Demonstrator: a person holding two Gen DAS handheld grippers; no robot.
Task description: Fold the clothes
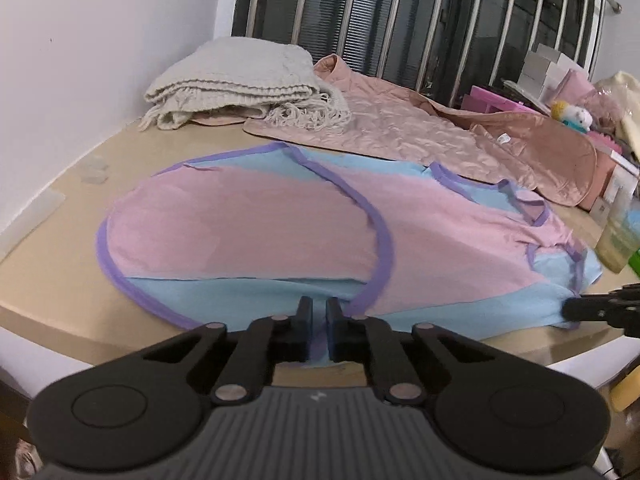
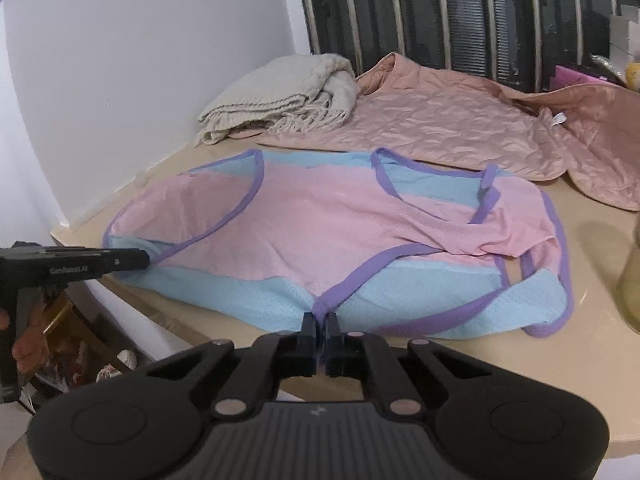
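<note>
A pink and light-blue mesh vest with purple trim (image 1: 248,232) lies spread flat on the beige table (image 1: 60,280). It also shows in the right wrist view (image 2: 328,216). My left gripper (image 1: 319,312) is shut on the vest's near blue hem at the table's front edge. My right gripper (image 2: 320,326) is shut on the near hem where the purple trim meets the blue. Each gripper shows in the other's view, the right gripper (image 1: 576,310) at the right edge and the left gripper (image 2: 140,259) at the left edge.
A folded cream knit blanket (image 1: 240,80) and a pink quilted jacket (image 1: 420,128) lie behind the vest. Boxes and a plush toy (image 1: 572,114) crowd the far right. A bottle (image 2: 632,280) stands right of the vest. A white wall is at the left, with a barred window behind.
</note>
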